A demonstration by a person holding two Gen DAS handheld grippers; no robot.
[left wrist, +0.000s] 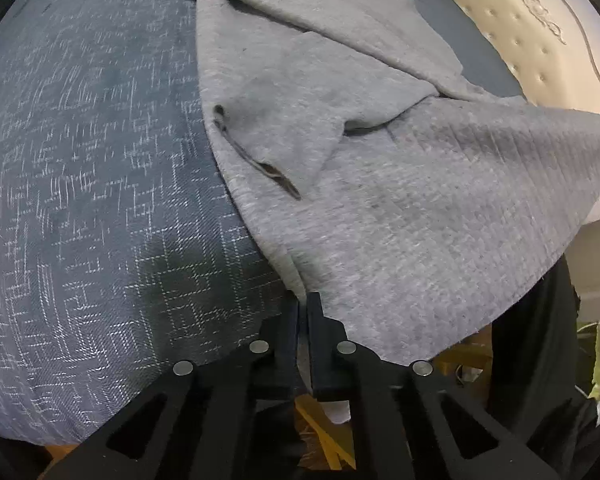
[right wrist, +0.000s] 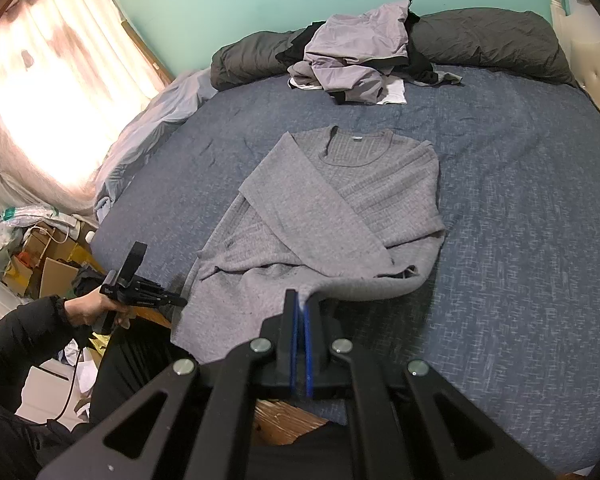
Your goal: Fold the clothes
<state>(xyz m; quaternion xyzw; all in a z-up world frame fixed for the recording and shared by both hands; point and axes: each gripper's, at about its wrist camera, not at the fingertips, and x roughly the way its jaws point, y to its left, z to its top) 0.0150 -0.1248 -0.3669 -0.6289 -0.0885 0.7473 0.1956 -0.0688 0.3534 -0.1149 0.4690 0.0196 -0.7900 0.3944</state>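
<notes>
A grey knit sweater (right wrist: 340, 200) lies front up on the blue bed cover (right wrist: 500, 240), with one sleeve folded diagonally across its chest. My right gripper (right wrist: 302, 300) is shut on the bottom hem, which lifts in a curled ridge towards the right. In the same view a hand (right wrist: 88, 312) holds my left gripper (right wrist: 180, 301) at the hem's left corner. In the left wrist view, that left gripper (left wrist: 303, 304) is shut on the edge of the sweater (left wrist: 380, 200), and the fabric runs between its fingers. The hem hangs over the bed's near edge.
A heap of unfolded clothes (right wrist: 360, 56) sits at the far side of the bed against dark pillows (right wrist: 492, 36). A cream padded headboard (left wrist: 520, 32) stands at the right. Cardboard boxes and bags (right wrist: 48, 256) crowd the floor by the curtained window.
</notes>
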